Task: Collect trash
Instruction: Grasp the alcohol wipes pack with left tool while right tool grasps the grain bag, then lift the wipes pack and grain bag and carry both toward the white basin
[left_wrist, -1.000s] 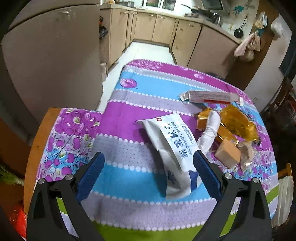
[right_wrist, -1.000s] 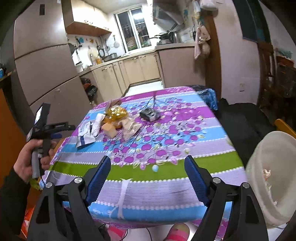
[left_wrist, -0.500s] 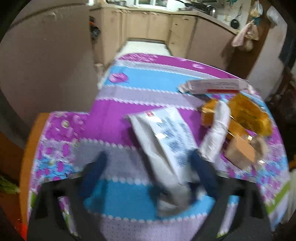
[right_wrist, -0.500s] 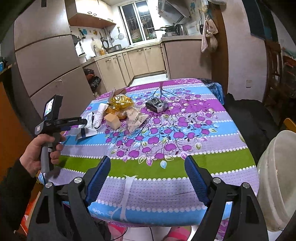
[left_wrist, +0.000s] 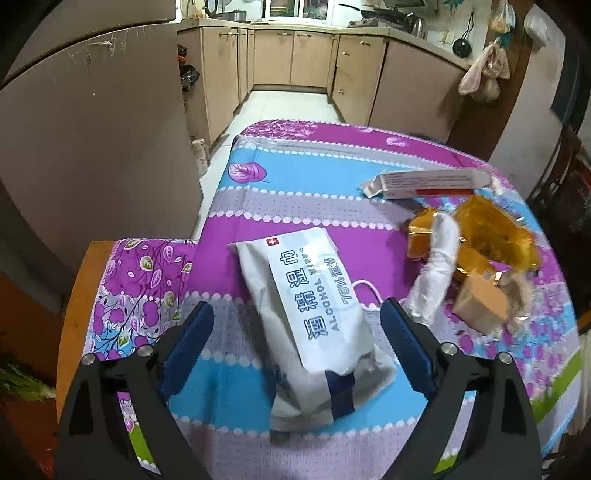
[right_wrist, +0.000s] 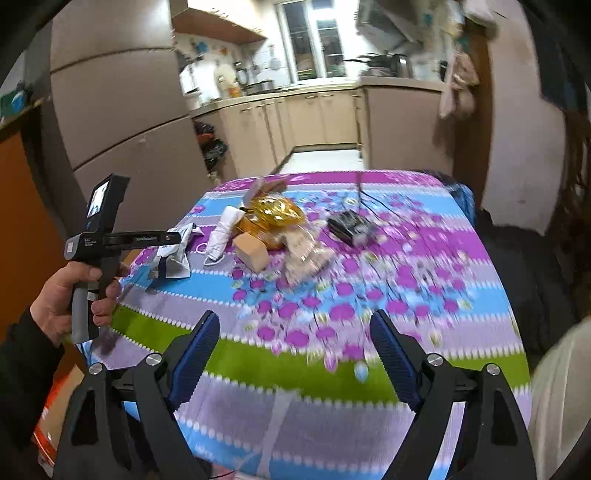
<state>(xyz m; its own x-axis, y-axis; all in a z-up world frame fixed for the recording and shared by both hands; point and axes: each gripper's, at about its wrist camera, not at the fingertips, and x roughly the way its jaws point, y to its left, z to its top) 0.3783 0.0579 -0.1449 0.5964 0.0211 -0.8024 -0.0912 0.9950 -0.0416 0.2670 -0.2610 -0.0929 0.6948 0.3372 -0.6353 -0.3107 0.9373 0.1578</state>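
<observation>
A white alcohol wipes pack (left_wrist: 314, 325) lies on the striped floral tablecloth (left_wrist: 295, 177). My left gripper (left_wrist: 295, 343) hangs over its near end. Its jaws are opening, the pack lies between them, and the pads do not press on it. To the pack's right sit a white rolled wrapper (left_wrist: 436, 273), a golden wrapper (left_wrist: 491, 229), a tan box (left_wrist: 480, 306) and a long white-and-red carton (left_wrist: 428, 182). My right gripper (right_wrist: 293, 354) stands open over the table's near edge with nothing between its fingers. The same trash pile (right_wrist: 266, 229) shows farther back in the right wrist view.
A hand (right_wrist: 70, 299) holds the left gripper at the table's left side. A small black object (right_wrist: 349, 227) lies mid-table. A pale bin (right_wrist: 561, 398) stands off the table's right edge. A tall fridge (left_wrist: 92, 140) and kitchen cabinets (left_wrist: 295, 55) lie beyond.
The left jaws narrowed around the wipes pack and then widened again, and the pack now sits more centred between them. The right gripper slid closer to the table; the bin shifted to the view's right edge.
</observation>
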